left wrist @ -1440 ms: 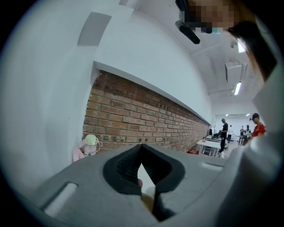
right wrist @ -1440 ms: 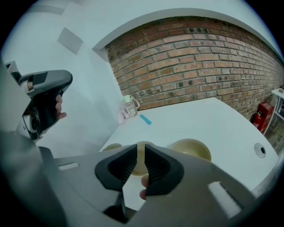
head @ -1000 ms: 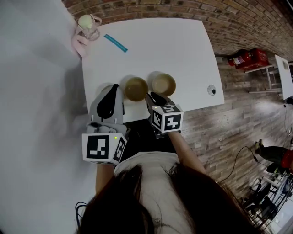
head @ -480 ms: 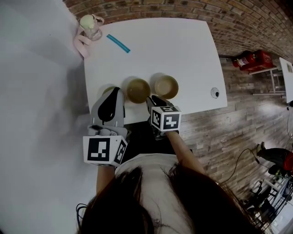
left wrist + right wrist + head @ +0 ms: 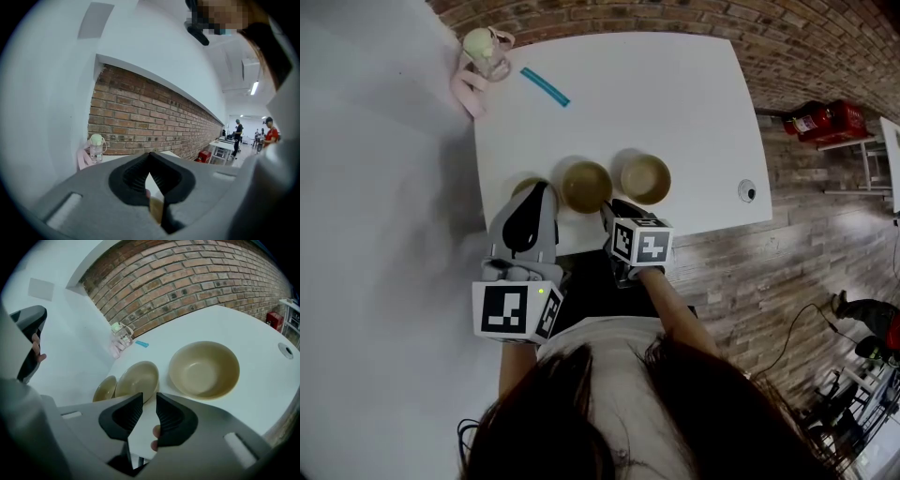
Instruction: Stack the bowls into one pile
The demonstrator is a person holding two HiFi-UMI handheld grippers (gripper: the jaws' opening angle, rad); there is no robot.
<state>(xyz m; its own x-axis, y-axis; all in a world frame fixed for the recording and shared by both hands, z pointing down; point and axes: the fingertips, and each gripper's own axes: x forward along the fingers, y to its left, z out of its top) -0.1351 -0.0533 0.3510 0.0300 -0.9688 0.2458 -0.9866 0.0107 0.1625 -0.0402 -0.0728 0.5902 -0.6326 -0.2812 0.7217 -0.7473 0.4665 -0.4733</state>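
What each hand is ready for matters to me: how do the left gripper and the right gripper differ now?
The jaws of the left gripper are together; those of the right gripper are apart. The left gripper hangs over the leftmost bowl; the right gripper sits at the near edge of the table, facing the middle bowl. Neither grips a bowl.

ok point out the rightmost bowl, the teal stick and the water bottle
rightmost bowl (image 5: pixel 645 178), head view, inner bottom
teal stick (image 5: pixel 546 87), head view, its middle
water bottle (image 5: pixel 482 54), head view, where lid meets body
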